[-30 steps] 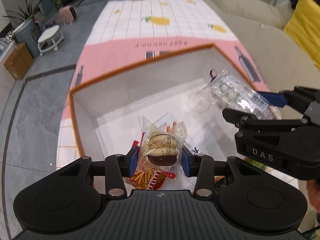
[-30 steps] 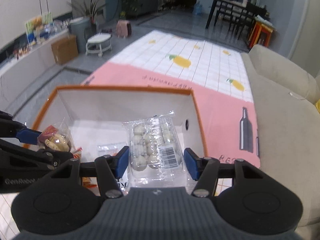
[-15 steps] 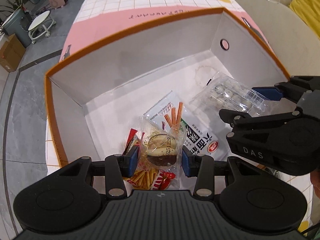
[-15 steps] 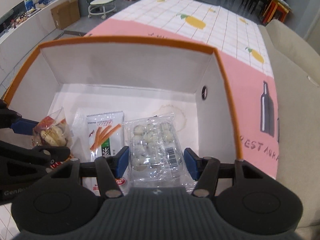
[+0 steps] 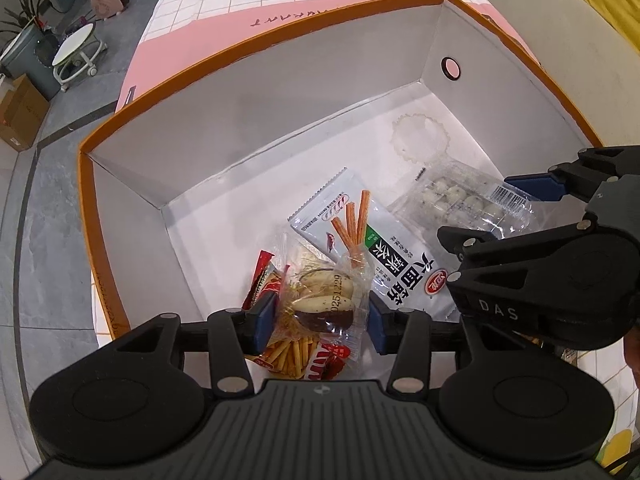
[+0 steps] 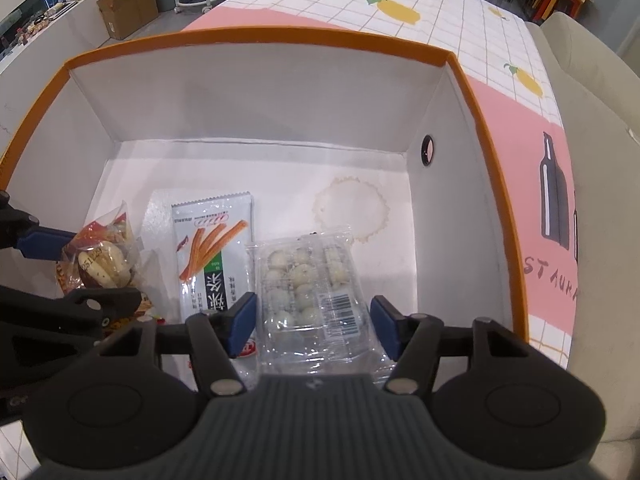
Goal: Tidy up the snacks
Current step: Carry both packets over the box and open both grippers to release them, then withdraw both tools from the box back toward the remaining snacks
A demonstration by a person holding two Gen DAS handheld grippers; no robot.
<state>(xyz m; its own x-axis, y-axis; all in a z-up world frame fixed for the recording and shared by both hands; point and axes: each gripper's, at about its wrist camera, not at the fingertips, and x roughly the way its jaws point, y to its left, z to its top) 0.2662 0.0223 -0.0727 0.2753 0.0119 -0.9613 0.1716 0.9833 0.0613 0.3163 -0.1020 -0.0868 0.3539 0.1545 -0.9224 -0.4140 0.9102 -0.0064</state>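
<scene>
Down inside the orange-rimmed box point(image 5: 514, 42), as your left wrist camera sees it, your left gripper point(image 5: 318, 314) has its fingers opening around a clear bag of chocolate-dipped biscuits point(image 5: 326, 298); a gap shows at the 3 o'clock pad, while the 9 o'clock pad looks just at the wrapper. Beneath that bag, toward 6 o'clock, lies a red pack of stick snacks point(image 5: 298, 354), and at 1 o'clock a white stick-snack packet point(image 5: 362, 242) rests flat on the box floor. Your right gripper point(image 5: 502, 210) reaches in from 3 o'clock with a clear tray of white candy balls point(image 5: 466, 200) between its fingers. From your right wrist camera, the right gripper point(image 6: 312, 320) is opening too, both blue pads just off the candy tray point(image 6: 310, 280), which sits low in the box point(image 6: 486, 128). At 9 o'clock, your left gripper point(image 6: 76, 266) brackets the biscuit bag point(image 6: 102, 264), and the white packet point(image 6: 214, 244) lies between the two snacks.
</scene>
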